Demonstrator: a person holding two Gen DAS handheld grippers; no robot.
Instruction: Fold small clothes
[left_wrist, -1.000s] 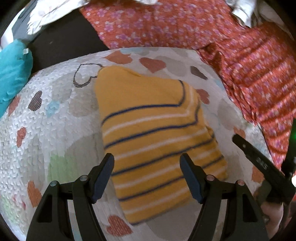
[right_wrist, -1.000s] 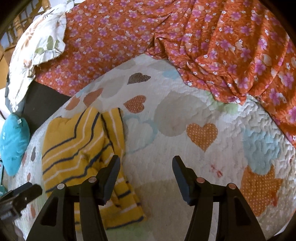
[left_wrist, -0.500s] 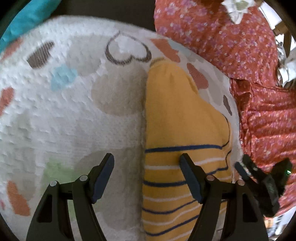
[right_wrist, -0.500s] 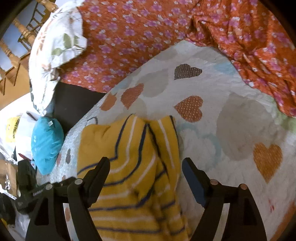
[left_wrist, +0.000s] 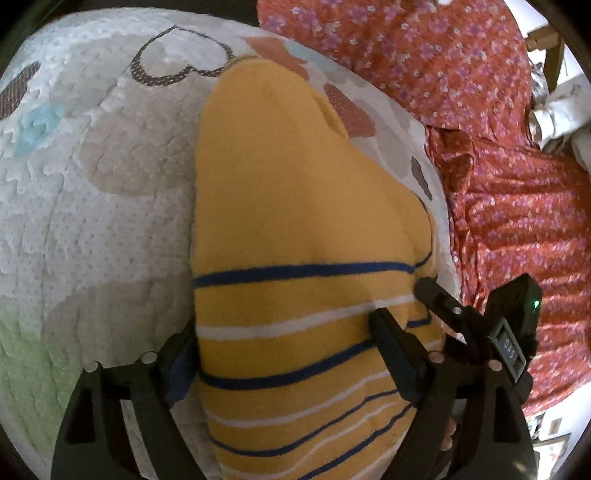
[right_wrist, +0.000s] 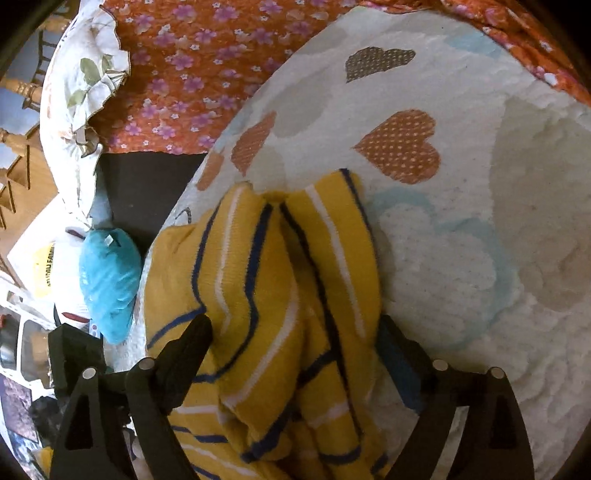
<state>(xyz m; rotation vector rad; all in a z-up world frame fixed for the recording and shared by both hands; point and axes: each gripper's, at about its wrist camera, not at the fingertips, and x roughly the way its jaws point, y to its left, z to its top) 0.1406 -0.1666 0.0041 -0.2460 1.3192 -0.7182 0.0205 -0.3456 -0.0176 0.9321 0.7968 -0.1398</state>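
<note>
Yellow garment (left_wrist: 295, 229): small knit piece, yellow with dark blue and white stripes, lying on the heart-print quilt (left_wrist: 92, 206). In the left wrist view its plain yellow part lies farther from the camera and the striped part nearer; in the right wrist view (right_wrist: 266, 280) the cloth is bunched into loose folds and ridges near that claw.

Left gripper (left_wrist: 284, 350): jaws spread wide and opening. The striped part of the garment lies between them. The left finger sits at the garment's edge beside the quilt; the right finger (left_wrist: 391, 350) rests against or just above the striped cloth. Whether the pads press on it cannot be told; no pinch is seen.

Right gripper (right_wrist: 295, 354): jaws spread wide and opening, straddling the bunched folds. The left finger (right_wrist: 184, 350) lies over the striped cloth; the right finger stands at the garment's edge next to the quilt. The cloth looks loose between them, not squeezed. This gripper's black body also shows in the left wrist view (left_wrist: 491, 325), just beside the garment's right edge, close to the left gripper.

Quilt: white, padded, printed with orange, brown, blue and grey hearts.

Floral cloth (left_wrist: 498, 166): red-orange with small purple flowers, crumpled along the far edge of the quilt.

Teal cushion (right_wrist: 109, 280): beside the quilt, left of the garment.

Frilled pillow (right_wrist: 81, 85): white with a leaf print, beyond the cushion.
</note>
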